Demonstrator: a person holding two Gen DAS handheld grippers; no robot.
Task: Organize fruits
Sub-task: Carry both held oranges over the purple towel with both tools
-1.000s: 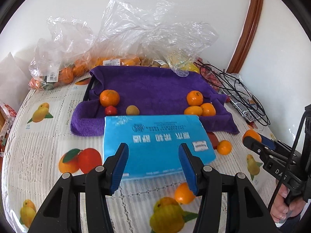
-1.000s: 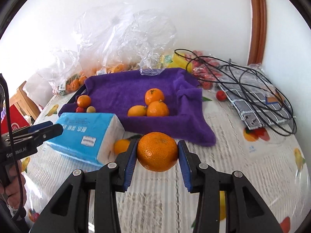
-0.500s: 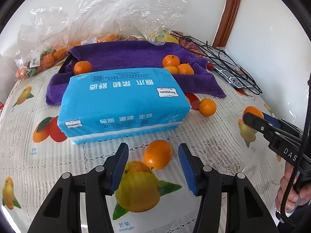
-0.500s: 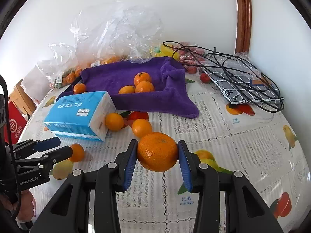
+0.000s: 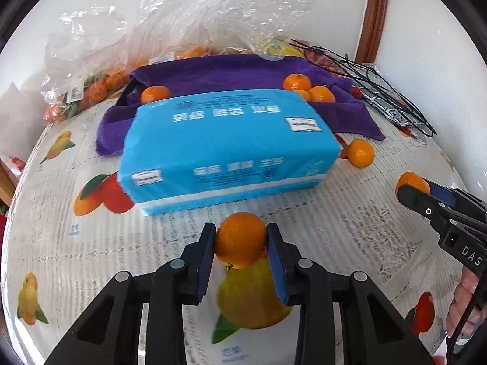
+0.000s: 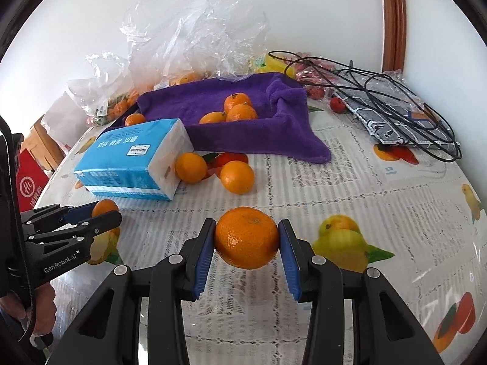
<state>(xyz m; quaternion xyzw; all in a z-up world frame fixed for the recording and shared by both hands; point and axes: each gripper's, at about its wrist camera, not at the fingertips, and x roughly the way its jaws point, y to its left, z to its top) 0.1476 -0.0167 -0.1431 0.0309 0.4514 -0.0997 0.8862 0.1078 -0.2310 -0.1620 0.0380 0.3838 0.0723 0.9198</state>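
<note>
1. Left wrist view: the left gripper (image 5: pixel 241 240) has its blue-padded jaws clamped on a small smooth orange mandarin (image 5: pixel 241 238), low over the fruit-printed lace tablecloth surface (image 5: pixel 76 243)
2. Right wrist view: the right gripper (image 6: pixel 246 238) has its jaws clamped on a larger dimpled orange mandarin (image 6: pixel 246 237), held clear above the same surface
3. Just beyond the left gripper lies a blue plastic-wrapped tissue pack (image 5: pixel 225 149); two loose orange mandarins (image 6: pixel 236 176) sit on the surface near its right end, one touching the pack
4. Behind the pack is a purple towel (image 5: pixel 219 73) draped over a tray, with three orange mandarins (image 6: pixel 240 112) grouped at its right side and one more (image 5: pixel 155 94) at its left
5. Farther back, crumpled clear plastic bags (image 5: pixel 194 15) of fruit stand against the wall; a tangle of black cable (image 6: pixel 365 82) lies to the right
</note>
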